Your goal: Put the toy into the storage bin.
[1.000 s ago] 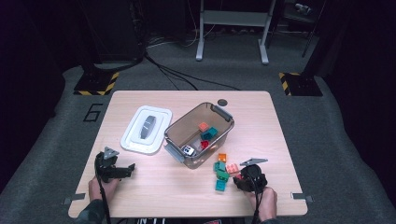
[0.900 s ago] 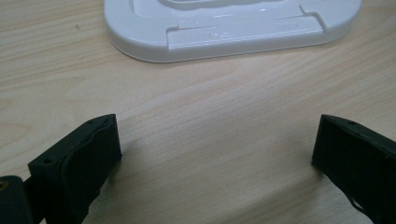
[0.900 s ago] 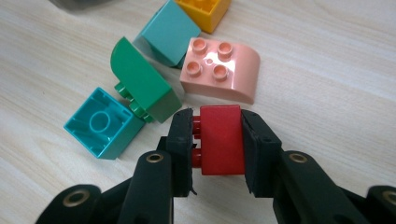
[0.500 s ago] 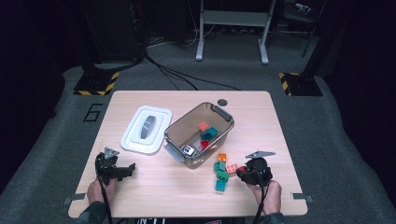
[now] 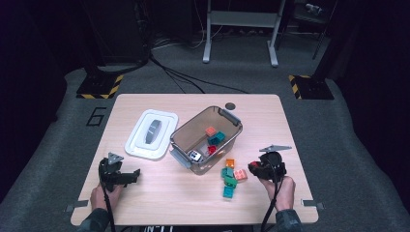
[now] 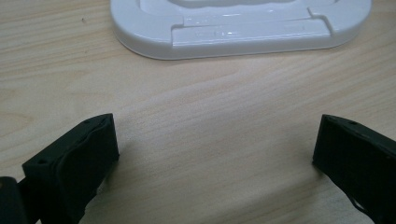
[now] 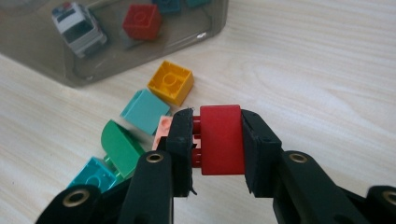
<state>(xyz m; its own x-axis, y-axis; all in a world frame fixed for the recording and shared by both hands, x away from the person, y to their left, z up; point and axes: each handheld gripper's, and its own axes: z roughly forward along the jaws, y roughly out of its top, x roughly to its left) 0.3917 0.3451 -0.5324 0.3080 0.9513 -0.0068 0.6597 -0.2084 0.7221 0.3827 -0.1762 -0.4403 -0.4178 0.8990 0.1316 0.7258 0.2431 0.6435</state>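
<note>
Since a second ago the right gripper (image 7: 215, 140) has drawn back from the loose bricks toward the table's right side, and its jaws are pinched on a red brick (image 7: 222, 138), carried clear of the pile. The grip lies across the brick's two flat sides, which probably keeps it square for a drop into the clear bin (image 5: 229, 121). Just beyond the jaws lie the bricks yet to be picked: a yellow brick (image 7: 171, 82), a light teal block (image 7: 145, 111), a green rounded piece (image 7: 122, 146) and a turquoise brick (image 7: 92, 175), all close together beside the bin wall. Inside the bin, seen through its tinted wall, sit a toy police car (image 7: 77, 23) and another red block (image 7: 141, 20).

The left gripper (image 6: 215, 154) rests low over bare wood with its jaws spread wide and nothing between them, seemingly parked out of the way; the white lid (image 6: 243, 28) lies flat ahead of it, off the bin so the opening stays free.

All this stands on a pale wooden table (image 5: 145, 198), on a grey carpeted floor in a dark room, with cables and a metal stand (image 5: 240, 29) behind.
</note>
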